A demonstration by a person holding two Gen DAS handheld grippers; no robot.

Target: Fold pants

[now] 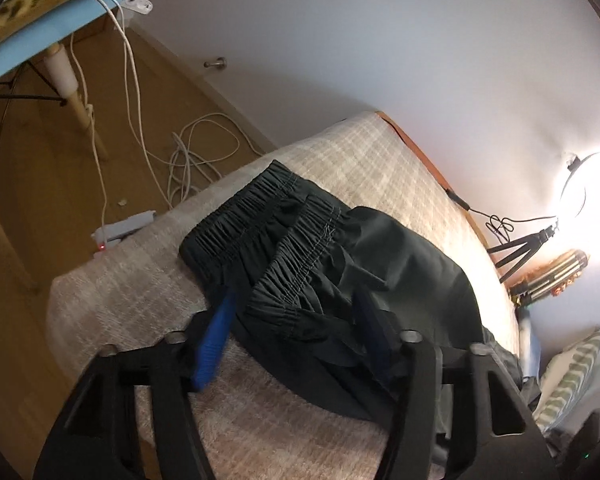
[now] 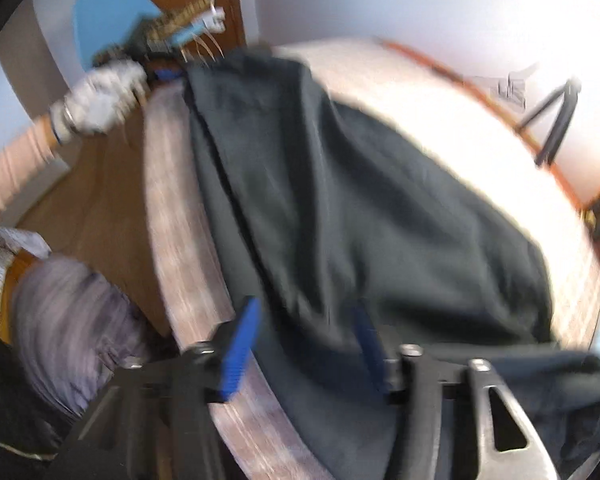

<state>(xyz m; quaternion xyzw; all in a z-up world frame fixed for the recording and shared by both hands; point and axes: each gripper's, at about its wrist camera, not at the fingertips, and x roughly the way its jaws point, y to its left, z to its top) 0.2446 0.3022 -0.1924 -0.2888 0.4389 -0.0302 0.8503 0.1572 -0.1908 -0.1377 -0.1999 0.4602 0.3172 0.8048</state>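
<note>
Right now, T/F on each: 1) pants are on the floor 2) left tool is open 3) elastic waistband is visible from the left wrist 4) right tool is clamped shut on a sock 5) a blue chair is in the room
1) False. The dark pants lie on the plaid-covered bed.
2) True. The left tool has its blue fingers spread, with pants fabric between them.
3) True. The gathered waistband faces the left wrist camera.
4) False. The right tool is open over the pants; no sock in view.
5) True. A blue chair stands beyond the bed.
</note>
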